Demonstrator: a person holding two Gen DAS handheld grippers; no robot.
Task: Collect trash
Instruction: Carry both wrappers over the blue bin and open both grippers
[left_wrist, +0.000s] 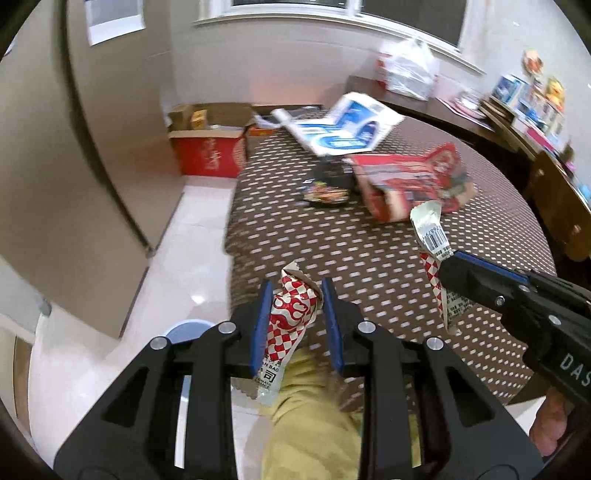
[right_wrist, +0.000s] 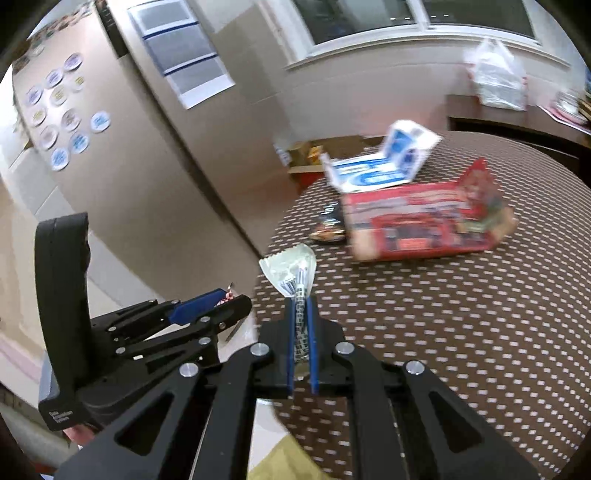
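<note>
My left gripper (left_wrist: 295, 291) is shut on a crumpled red-and-white checkered sauce packet (left_wrist: 291, 317), held above the near left edge of the table (left_wrist: 369, 251). My right gripper (right_wrist: 302, 299) is shut on a second packet (right_wrist: 291, 269), checkered with a silver barcode end; it also shows in the left wrist view (left_wrist: 432, 236). On the table farther back lie a torn red box (left_wrist: 410, 181), a white-and-blue carton (left_wrist: 347, 129) and a dark wrapper (left_wrist: 327, 184).
The table has a brown dotted cloth. A red cardboard box (left_wrist: 210, 147) stands on the floor beyond the table. A blue-rimmed bin (left_wrist: 188, 330) sits on the floor below my left gripper. A dark sideboard (left_wrist: 480, 122) with a plastic bag lines the right wall.
</note>
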